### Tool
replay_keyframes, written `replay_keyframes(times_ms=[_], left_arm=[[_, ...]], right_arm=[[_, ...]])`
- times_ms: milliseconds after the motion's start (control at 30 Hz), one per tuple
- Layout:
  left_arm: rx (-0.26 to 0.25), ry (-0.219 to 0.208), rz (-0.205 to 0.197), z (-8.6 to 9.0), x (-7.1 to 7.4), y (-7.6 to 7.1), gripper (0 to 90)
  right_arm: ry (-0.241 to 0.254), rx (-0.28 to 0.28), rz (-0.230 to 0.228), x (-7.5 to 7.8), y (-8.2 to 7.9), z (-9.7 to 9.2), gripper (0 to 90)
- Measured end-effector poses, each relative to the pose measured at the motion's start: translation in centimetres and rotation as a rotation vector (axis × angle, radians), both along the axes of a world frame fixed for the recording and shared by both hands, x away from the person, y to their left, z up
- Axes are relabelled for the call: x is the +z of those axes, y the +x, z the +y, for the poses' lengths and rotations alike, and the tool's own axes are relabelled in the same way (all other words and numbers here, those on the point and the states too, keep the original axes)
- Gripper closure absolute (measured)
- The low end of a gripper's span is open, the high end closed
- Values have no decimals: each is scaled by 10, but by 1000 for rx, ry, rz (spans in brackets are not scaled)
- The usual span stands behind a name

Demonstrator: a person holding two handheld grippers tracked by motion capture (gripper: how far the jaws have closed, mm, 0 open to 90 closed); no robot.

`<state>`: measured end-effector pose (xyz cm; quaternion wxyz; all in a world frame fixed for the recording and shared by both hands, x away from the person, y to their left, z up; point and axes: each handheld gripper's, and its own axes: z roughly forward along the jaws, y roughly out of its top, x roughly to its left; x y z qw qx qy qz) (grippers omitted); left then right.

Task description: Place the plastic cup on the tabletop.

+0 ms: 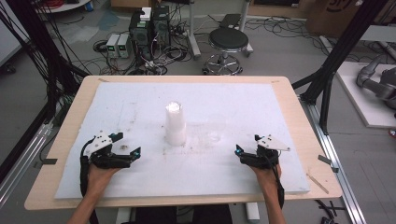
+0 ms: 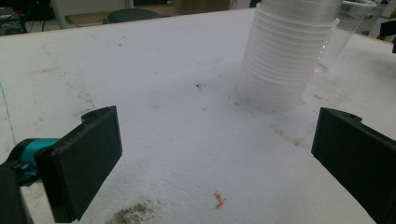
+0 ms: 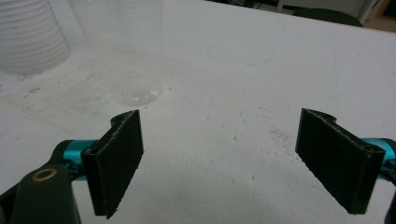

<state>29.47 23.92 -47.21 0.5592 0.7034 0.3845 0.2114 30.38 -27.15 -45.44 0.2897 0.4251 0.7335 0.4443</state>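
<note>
2 tongs wide apart, holding nothing | left tongs [image 1: 125, 145], right tongs [image 1: 246, 143] low on table [image 1: 65, 140] | cup stack [image 1: 174, 122] between, clear cup [image 3: 122, 46] beside it

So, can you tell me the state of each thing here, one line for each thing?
stack of cups: upside down, nested, standing on the foam sheet, untouched.
single clear cup: upright, empty, beside the stack.
left gripper: fingers open, holding nothing.
right gripper: fingers open, holding nothing.
</note>
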Motion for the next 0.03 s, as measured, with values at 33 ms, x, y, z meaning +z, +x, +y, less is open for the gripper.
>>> replay_keyframes(times_ms=[33], left_arm=[[0,0,0,0,0,0,17]], right_arm=[[0,0,0,0,0,0,152]])
